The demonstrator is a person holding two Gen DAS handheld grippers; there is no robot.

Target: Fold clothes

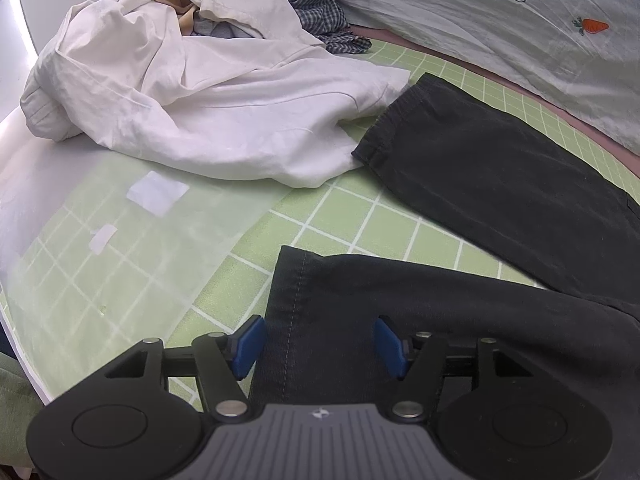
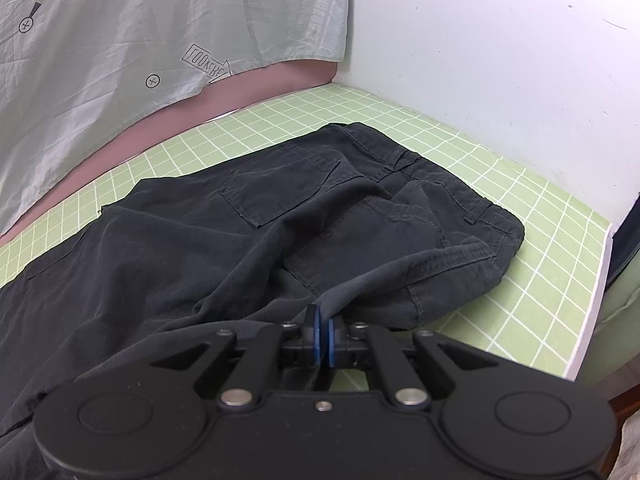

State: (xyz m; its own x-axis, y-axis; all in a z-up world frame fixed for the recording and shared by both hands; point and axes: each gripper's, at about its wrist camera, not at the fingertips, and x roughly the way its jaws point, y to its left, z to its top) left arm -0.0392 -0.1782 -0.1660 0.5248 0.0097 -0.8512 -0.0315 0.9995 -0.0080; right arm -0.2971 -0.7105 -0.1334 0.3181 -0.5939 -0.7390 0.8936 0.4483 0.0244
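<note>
Black trousers [image 2: 248, 216] sprawl across the green grid mat [image 2: 520, 216]; right gripper [image 2: 323, 334] clamped on a near fold, left gripper [image 1: 320, 346] spread apart over 1 leg hem, white garment [image 1: 192, 92] far left.

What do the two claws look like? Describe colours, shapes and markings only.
Left claw: black linkage arms, silver pivot pins, blue pads, round black discs, ribbed grey body with a small white emblem. Right claw: same black linkage, blue pads, silver pins, all-black body.
</note>
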